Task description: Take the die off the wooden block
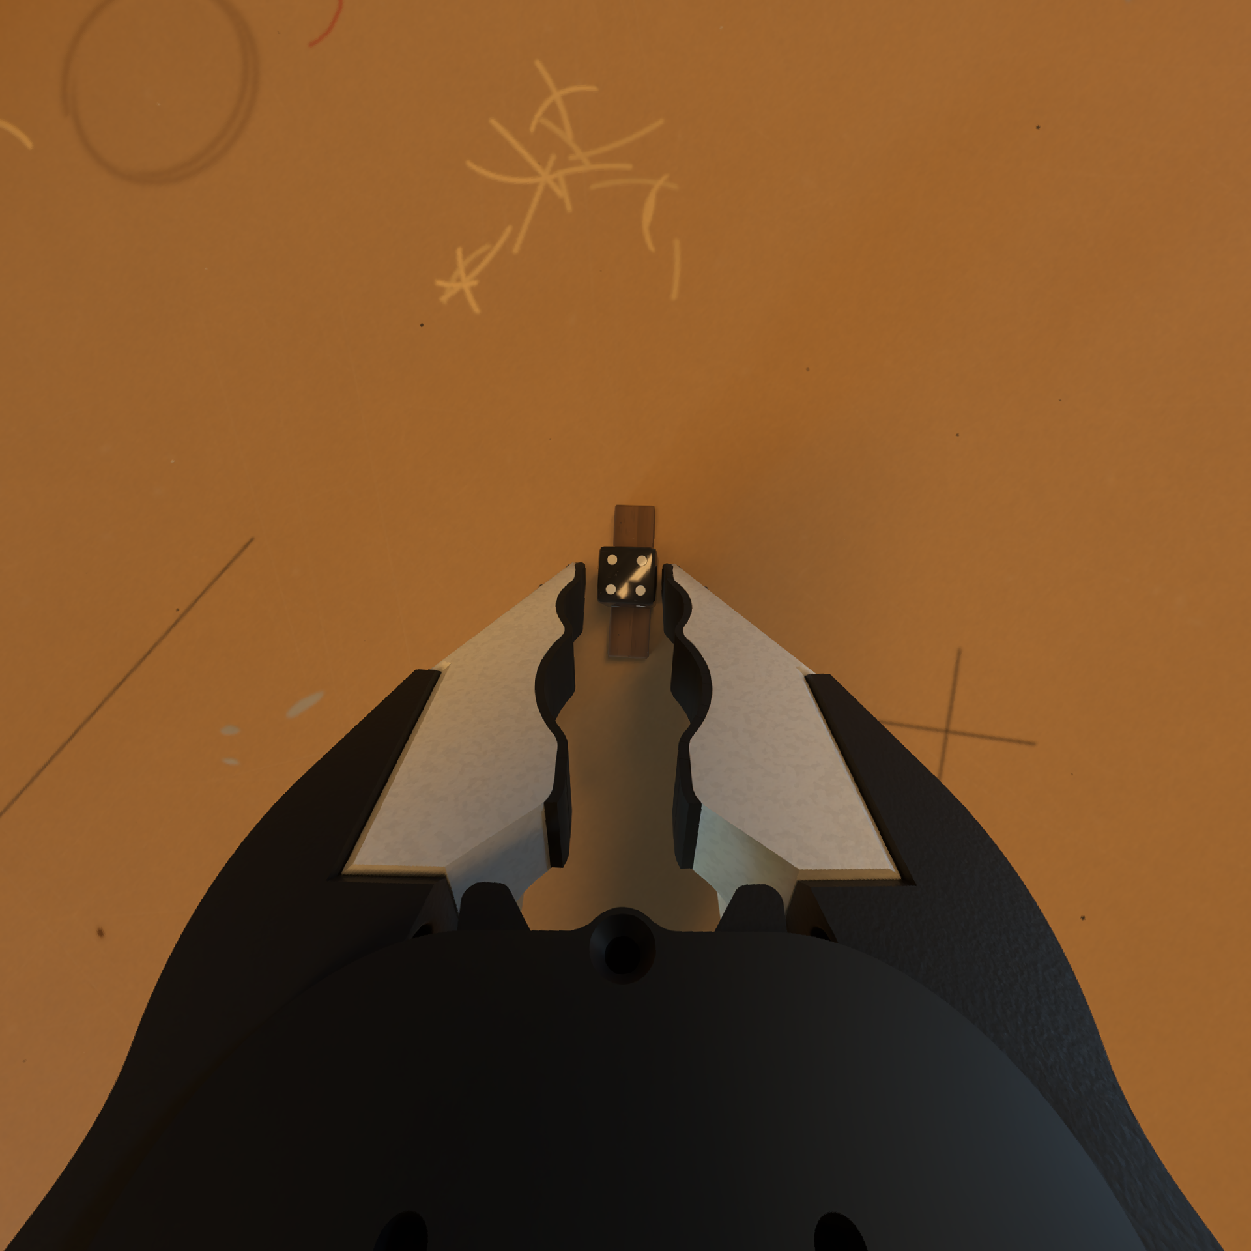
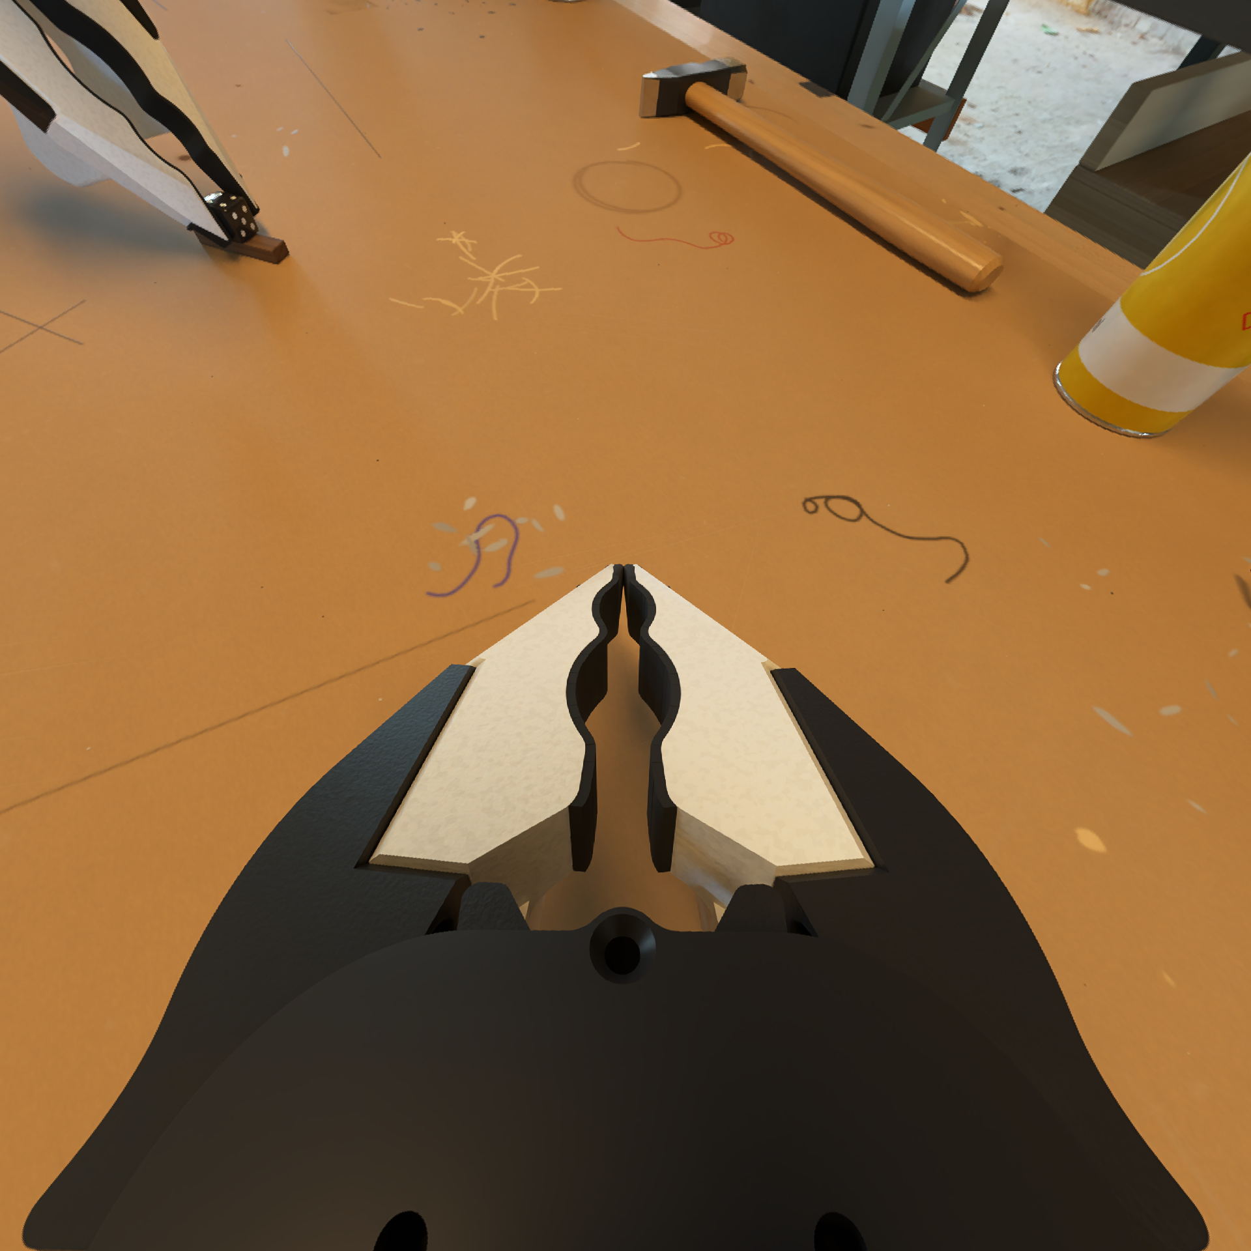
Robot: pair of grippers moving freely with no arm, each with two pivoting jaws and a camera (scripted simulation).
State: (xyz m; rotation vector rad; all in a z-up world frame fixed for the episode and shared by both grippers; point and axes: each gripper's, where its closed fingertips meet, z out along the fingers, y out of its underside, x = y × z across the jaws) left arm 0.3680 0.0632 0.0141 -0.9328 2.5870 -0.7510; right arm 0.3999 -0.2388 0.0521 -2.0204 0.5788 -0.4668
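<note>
A small black die with white pips sits on a thin dark wooden block that lies flat on the orange-brown table. My left gripper points down at it, open, with one fingertip on each side of the die and a narrow gap on both sides. In the right wrist view the left gripper stands at the far left, its tips around the die on the block. My right gripper is shut and empty, low over the table, far from the die.
A hammer with a wooden handle lies at the back right. A yellow and white can stands at the right edge. The table's far edge runs behind the hammer. Pencil lines and scratch marks cover the table top.
</note>
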